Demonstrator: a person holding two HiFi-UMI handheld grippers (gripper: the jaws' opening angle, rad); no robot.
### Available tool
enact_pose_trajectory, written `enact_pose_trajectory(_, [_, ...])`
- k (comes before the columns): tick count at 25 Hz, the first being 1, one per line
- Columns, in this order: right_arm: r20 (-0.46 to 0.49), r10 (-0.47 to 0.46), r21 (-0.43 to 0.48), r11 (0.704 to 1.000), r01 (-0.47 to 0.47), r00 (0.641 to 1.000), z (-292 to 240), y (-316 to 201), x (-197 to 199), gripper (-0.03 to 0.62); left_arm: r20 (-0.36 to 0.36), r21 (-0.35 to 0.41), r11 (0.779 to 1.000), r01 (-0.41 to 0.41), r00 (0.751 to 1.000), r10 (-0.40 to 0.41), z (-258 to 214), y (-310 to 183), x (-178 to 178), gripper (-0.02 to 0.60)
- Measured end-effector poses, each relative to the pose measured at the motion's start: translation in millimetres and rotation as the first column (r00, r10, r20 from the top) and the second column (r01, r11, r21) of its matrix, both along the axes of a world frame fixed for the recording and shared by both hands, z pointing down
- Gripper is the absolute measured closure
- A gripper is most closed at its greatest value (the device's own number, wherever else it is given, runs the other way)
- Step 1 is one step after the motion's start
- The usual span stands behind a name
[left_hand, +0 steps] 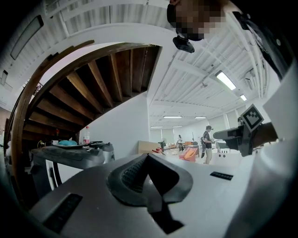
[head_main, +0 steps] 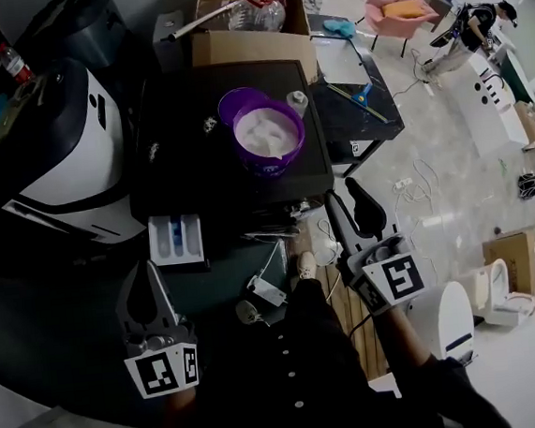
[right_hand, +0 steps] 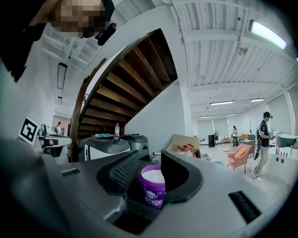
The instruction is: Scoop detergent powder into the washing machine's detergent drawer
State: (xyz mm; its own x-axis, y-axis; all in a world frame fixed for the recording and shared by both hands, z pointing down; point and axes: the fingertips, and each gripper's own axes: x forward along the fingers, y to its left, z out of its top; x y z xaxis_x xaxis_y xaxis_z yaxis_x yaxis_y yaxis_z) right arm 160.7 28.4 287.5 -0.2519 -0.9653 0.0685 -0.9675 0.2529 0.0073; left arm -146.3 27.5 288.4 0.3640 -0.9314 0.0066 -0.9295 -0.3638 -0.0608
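The purple tub of powder [head_main: 267,135] stands open in the middle of the black table [head_main: 179,170]. White powder shows inside it. Its purple lid [head_main: 238,101] lies right behind it, on the far side. A small white cup [head_main: 297,102], maybe the scoop, sits just beside the tub on the far right. The white drawer [head_main: 176,238] with blue parts inside is at the near left corner of the table, near the tub but not touching it. A big white and dark machine [head_main: 66,171] stands to the left of the table. I think it is the washer.

Both grippers hang on the near side, well apart from the tub. The right gripper [head_main: 352,211] has its fingers about half open. They hold nothing. The tub only shows far off through the gap. The left gripper [head_main: 148,272] points toward the drawer with its fingers pressed together, and nothing is in them.

I think no scooping has begun. The first job looks like picking up the little cup. To do it well, the right gripper should reach past the tub's right side and come down slowly. It should pinch the cup by its rim and not knock it over. After dipping, the cup should stay level and travel low to the drawer, so no powder spills. The left gripper could hold the tub steady.
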Motion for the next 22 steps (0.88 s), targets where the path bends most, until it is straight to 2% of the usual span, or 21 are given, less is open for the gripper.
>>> enact_pose_trajectory(7, [0.029,-0.091,-0.027,0.995,0.092,0.995,8,-62,-8,0.447,0.003,0.007,0.998,0.060,0.998,-0.060,4,-39,21,0.572])
enact_pose_trajectory(10, [0.020,-0.137,-0.067,0.988,0.138,0.990,21,-82,-5,0.447,-0.008,-0.005,0.996,0.089,0.996,-0.089,4,-51,33,0.572])
enact_pose_trajectory(14, [0.041,-0.183,-0.087,0.979,0.186,0.982,24,-106,-9,0.447,0.012,-0.015,0.994,0.107,0.994,-0.106,6,-68,43,0.572])
enact_pose_trajectory(16, [0.044,-0.200,-0.142,0.969,0.204,0.979,37,-112,-12,0.447,0.018,-0.035,0.993,0.113,0.993,-0.113,11,-74,45,0.572])
enact_pose_trajectory(19, [0.052,-0.218,-0.264,0.938,0.224,0.974,64,-117,-25,0.447,0.025,-0.069,0.991,0.113,0.993,-0.112,22,-81,47,0.572])
enact_pose_trajectory(22, [0.045,-0.196,-0.343,0.918,0.199,0.980,88,-124,-35,0.447,0.035,-0.104,0.990,0.100,0.995,-0.097,35,-87,50,0.572])
